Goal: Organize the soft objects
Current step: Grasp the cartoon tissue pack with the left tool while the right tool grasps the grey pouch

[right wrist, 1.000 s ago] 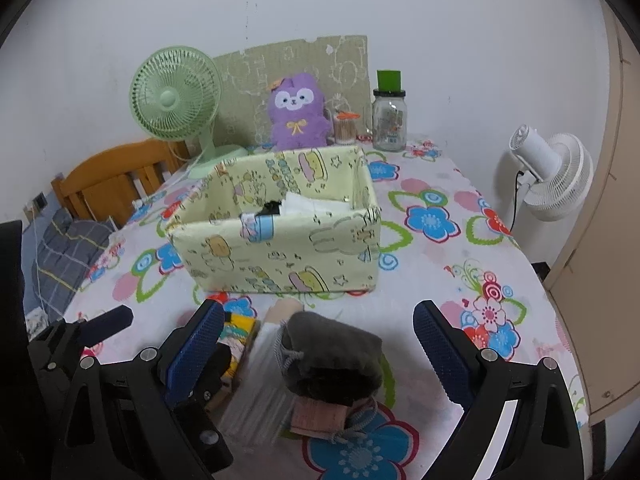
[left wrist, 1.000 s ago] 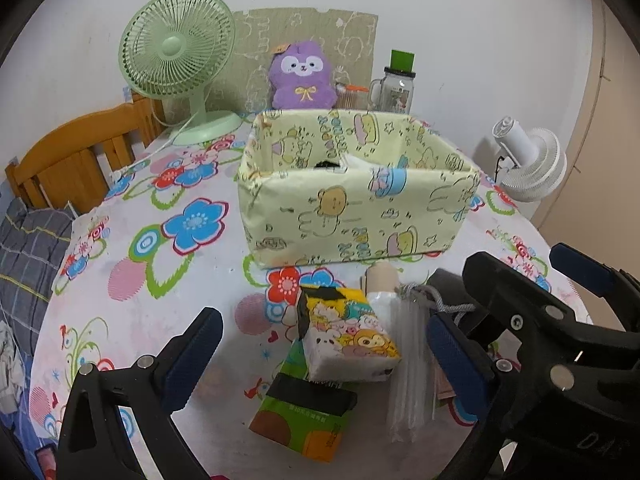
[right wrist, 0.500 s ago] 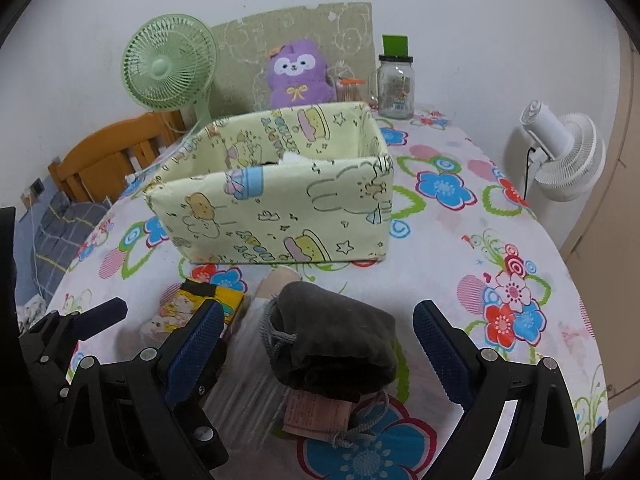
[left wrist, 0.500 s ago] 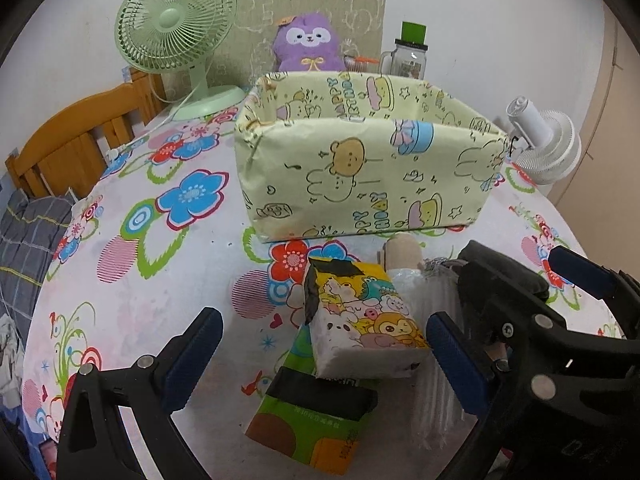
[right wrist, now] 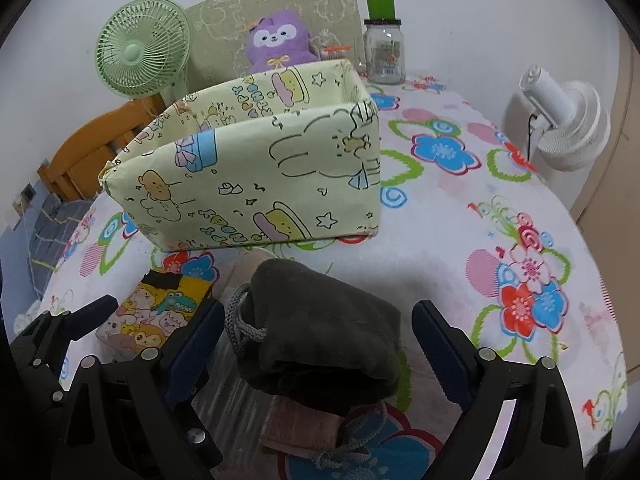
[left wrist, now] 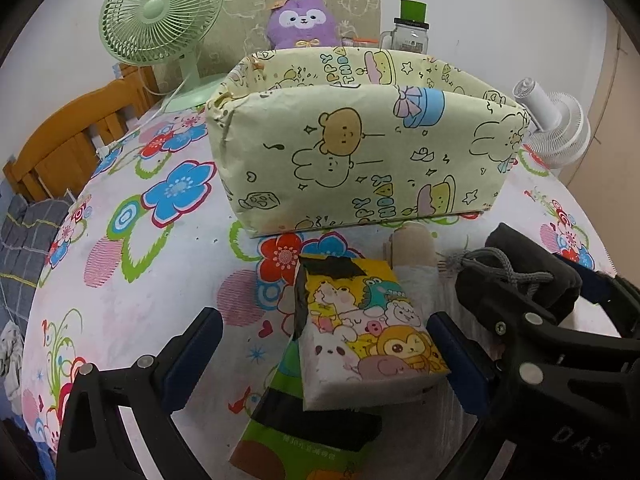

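Observation:
A cartoon-print tissue pack (left wrist: pixel 360 332) lies on a green tissue pack (left wrist: pixel 304 432) on the flowered tablecloth. My left gripper (left wrist: pixel 324 352) is open and straddles the cartoon pack without pressing on it. A dark grey drawstring pouch (right wrist: pixel 320 332) rests on a pink cloth (right wrist: pixel 300 428). My right gripper (right wrist: pixel 318 340) has the pouch between its jaws; they are closing, and the pads stand clear of it. Behind both stands the yellow cartoon-print box (right wrist: pixel 256 184), its inside hidden from here.
A clear plastic-wrapped bundle (left wrist: pixel 416 280) lies between the packs and the pouch. At the back stand a green fan (left wrist: pixel 160 20), a purple plush (left wrist: pixel 302 20) and a glass jar (right wrist: pixel 384 52). A white fan (right wrist: pixel 568 120) is off the right edge, a wooden chair (left wrist: pixel 72 140) at left.
Both grippers have come down and closer to the table. The tissue pack and the pouch now sit between the fingers, and the box's inside has dropped out of sight.

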`<action>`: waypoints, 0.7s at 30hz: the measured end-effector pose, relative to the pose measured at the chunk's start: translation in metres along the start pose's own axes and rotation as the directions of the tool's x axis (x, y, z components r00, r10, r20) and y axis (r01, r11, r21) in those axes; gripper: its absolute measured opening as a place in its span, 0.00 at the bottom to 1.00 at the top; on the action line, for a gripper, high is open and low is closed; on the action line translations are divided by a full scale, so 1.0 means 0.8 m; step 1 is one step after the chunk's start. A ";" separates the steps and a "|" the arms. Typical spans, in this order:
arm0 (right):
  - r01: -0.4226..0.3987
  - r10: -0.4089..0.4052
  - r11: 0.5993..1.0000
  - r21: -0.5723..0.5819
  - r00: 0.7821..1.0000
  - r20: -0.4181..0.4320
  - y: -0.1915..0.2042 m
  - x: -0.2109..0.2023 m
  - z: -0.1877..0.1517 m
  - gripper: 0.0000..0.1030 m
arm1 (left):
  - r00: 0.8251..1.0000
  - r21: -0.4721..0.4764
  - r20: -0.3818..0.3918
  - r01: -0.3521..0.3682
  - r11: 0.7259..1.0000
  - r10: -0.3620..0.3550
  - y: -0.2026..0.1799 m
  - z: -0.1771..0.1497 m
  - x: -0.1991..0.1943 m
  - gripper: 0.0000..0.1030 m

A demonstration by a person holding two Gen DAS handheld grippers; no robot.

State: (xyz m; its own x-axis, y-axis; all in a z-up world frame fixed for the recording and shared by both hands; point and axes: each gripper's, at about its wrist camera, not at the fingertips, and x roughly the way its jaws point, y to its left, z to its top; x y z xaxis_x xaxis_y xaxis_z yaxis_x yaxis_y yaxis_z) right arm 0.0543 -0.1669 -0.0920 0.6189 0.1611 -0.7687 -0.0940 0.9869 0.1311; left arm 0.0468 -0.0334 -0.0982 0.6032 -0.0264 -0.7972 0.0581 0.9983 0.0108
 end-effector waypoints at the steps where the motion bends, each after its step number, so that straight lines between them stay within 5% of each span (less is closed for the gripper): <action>1: -0.006 0.006 1.000 0.006 1.000 -0.004 -0.001 0.002 0.000 0.88 | 1.000 0.001 0.001 -0.001 1.000 0.001 0.000 0.001 0.001 1.00; 9: -0.002 0.003 1.000 0.031 1.000 -0.004 -0.004 0.007 0.001 0.62 | 1.000 0.008 0.007 0.019 1.000 -0.019 -0.005 0.004 0.007 0.94; 21: -0.006 0.005 1.000 0.017 0.999 0.034 0.005 -0.005 0.009 0.44 | 0.997 -0.014 0.001 0.078 0.997 -0.078 -0.003 0.010 0.000 0.60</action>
State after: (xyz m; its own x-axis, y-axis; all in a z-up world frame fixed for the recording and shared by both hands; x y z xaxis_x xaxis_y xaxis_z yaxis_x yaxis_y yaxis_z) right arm 0.0571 -0.1636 -0.0843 0.6449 0.1656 -0.7461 -0.0844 0.9857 0.1458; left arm 0.0532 -0.0361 -0.0937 0.5976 -0.1039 -0.7950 0.0938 0.9938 -0.0594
